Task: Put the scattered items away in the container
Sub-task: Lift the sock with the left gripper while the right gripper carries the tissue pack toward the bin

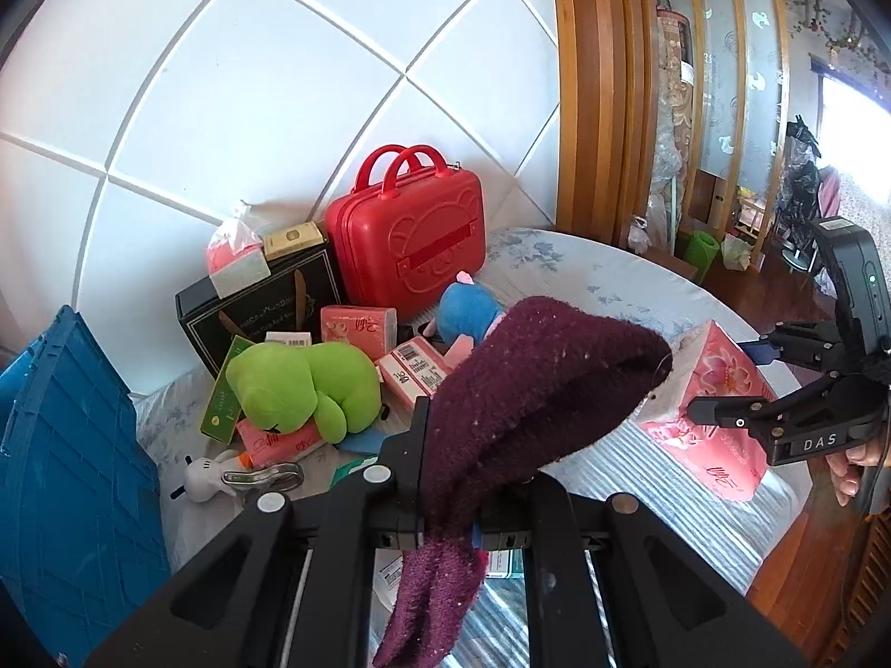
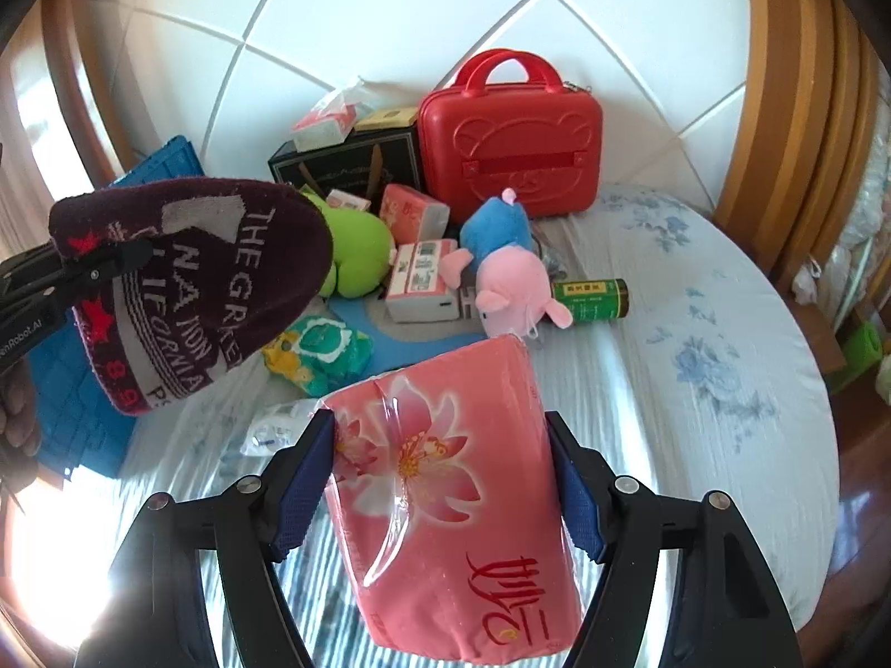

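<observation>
Clamping a maroon knit hat, the left gripper has its jaws pressed together on the fabric, which bulges above them and hangs in a fold below. From the right wrist view the hat shows white lettering and red stars, held up over the left side of the bed. The right gripper is closed on a pink tissue pack, its blue pads pressing the pack's two sides; the pack is lifted clear of the bedspread. A hand shows at the right gripper's grip. Beyond both tools lies the clutter: a green plush, a blue and pink plush, smaller tissue packs, a green bottle and a green wipes pack. Behind these stand a black box and a red case against the wall. A blue crate sits at the bed's left edge.
</observation>
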Available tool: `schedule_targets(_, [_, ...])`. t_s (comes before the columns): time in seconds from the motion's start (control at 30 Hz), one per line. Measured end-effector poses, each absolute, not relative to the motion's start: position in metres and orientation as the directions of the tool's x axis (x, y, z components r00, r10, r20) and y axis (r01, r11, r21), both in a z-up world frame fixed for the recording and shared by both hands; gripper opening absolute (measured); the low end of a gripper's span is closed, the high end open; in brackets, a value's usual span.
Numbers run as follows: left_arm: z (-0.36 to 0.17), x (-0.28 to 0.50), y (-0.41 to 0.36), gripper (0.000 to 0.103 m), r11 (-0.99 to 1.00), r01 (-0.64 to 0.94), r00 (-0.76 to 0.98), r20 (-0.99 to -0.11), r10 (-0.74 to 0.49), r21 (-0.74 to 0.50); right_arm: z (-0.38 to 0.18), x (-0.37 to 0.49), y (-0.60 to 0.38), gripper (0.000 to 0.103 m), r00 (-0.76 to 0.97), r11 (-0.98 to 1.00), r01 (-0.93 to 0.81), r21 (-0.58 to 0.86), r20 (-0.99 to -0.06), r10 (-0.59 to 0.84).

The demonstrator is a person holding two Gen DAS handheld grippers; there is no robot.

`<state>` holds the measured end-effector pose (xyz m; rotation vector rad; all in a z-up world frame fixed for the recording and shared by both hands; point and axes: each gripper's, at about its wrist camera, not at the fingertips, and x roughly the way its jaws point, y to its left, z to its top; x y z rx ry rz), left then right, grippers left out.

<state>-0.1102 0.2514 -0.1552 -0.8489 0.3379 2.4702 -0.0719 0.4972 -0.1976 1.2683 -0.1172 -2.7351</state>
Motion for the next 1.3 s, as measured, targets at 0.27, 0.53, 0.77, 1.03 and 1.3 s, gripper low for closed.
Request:
schedule_targets(0.27, [-0.119,-0.089,0.247,0.01,-0.837,-0.541,-0.695,-0.604,0.391,0.081,-0.152,-0.04,0.499,0.072,-0.706,-0.987,0.004,0.161,-0.699,-0.117])
schedule_targets(0.53, [-0.093,-0.076,0.247,0.01,-0.827,-0.555,-0.704,-0.579,0.411,0.088,-0.118,-0.015,0.507,0.072,-0.752,-0.978,-0.067,0.198,-0.655,-0.081])
schedule_targets(0.77, [-0.073,-0.064,0.247,0.01,-0.813,-0.576,-0.703,-0.562,0.436,0.089,-0.091,0.002,0.512,0.072,-0.778,-0.967,-0.113,0.228,-0.625,-0.056])
schedule_targets(1.03, [-0.05,-0.045,0.245,0.01,-0.801,-0.591,-0.709,-0.532,0.463,0.092,-0.059,0.027,0.51,0.072,-0.819,-0.967,-0.146,0.209,-0.574,-0.001])
schedule_targets(1.3, [-0.033,-0.035,0.243,0.01,-0.791,-0.604,-0.714,-0.506,0.484,0.097,-0.041,0.045,0.504,0.072,-0.829,-0.961,-0.174,0.213,-0.559,0.026])
